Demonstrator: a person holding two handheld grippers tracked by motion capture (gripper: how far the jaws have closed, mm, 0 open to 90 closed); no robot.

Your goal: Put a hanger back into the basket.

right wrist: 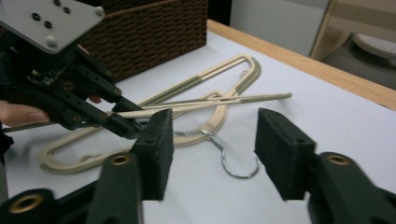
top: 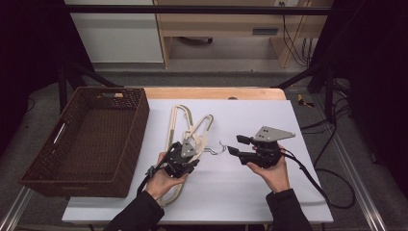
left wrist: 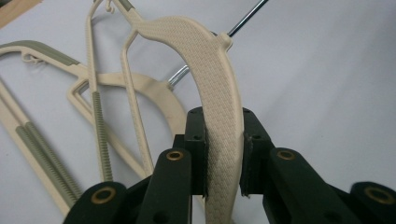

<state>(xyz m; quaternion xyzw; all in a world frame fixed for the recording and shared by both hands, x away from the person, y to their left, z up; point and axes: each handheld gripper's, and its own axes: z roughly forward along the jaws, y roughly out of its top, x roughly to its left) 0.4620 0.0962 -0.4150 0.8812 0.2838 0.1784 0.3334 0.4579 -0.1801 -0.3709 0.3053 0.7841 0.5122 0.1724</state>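
Note:
Two beige plastic hangers with metal hooks lie crossed on the white table. My left gripper is shut on the textured shoulder of the upper hanger, clamped between both pads. The second hanger lies flat beneath it, toward the basket. A metal hook points toward my right gripper. That gripper stands open just right of the hook. In the right gripper view the hook sits on the table between and beyond the open gripper, and the left gripper shows at left.
A dark brown wicker basket stands at the table's left, with nothing inside it. The table's wooden far edge runs behind the white surface. Cables trail from both grippers toward the front and right.

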